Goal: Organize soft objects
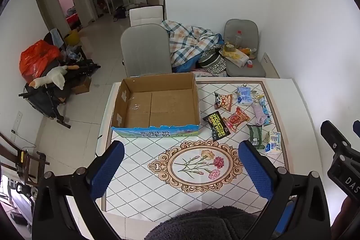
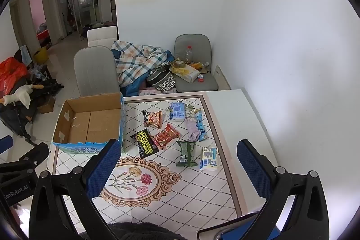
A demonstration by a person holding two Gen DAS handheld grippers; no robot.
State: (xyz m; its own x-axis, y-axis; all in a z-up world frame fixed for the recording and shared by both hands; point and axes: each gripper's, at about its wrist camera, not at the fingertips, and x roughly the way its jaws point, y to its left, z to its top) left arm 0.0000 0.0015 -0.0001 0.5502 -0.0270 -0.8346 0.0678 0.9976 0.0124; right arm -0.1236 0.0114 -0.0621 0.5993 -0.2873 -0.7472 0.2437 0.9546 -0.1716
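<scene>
An empty cardboard box [image 1: 155, 105] with a blue printed front stands at the table's far left; it also shows in the right wrist view [image 2: 90, 120]. Right of it lie soft packs: black shoe-wipes pack [image 2: 145, 145], red snack bag [image 2: 165, 136], panda snack bag [image 2: 153, 119], blue tissue pack [image 2: 177, 111], lilac sock [image 2: 193, 131], green pack [image 2: 185, 153], white-blue tissue pack [image 2: 209, 158]. My left gripper [image 1: 180, 151] is open and empty above the table's near part. My right gripper [image 2: 178, 151] is open and empty, above the packs' near side.
The table [image 1: 139, 172] has a tiled cloth with a flower medallion [image 1: 198, 164]. Two grey chairs [image 1: 145, 50] and a plaid blanket [image 1: 189, 39] stand behind it. A white wall is at the right. Clutter and a plush goose [image 1: 51, 78] stand on the floor at left.
</scene>
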